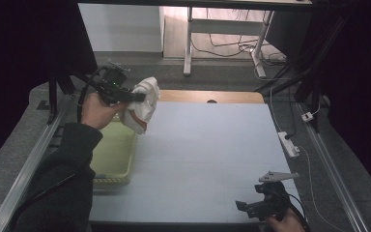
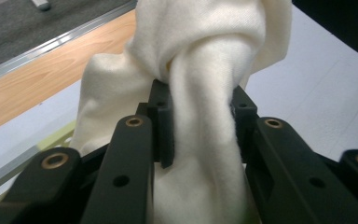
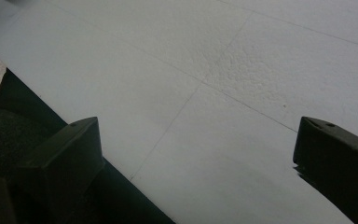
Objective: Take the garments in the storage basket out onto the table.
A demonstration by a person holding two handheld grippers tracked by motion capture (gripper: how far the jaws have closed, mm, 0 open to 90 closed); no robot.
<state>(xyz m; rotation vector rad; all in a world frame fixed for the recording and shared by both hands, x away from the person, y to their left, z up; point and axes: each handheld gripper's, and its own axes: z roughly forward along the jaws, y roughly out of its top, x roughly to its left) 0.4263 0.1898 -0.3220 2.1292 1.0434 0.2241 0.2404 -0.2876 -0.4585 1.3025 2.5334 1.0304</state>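
We are holding one cream-white cloth in the air above the far left part of the table, over the far end of a pale yellow-green basket. The cloth is soft and bunched, its folds gathering into a thick twist, and a reddish edge is showing along its lower hem in the high view. In the left gripper view the cloth is rising out from between the two black jaws, which are clenching it at the twist, with fabric spilling above and below them. The left gripper is lifted well off the table.

Our right gripper is sitting low at the near right edge of the table, well apart from the cloth. In the right gripper view its jaws are standing wide apart with nothing between them, bare table showing beyond.

We are counting one cloth, one basket and two grippers.
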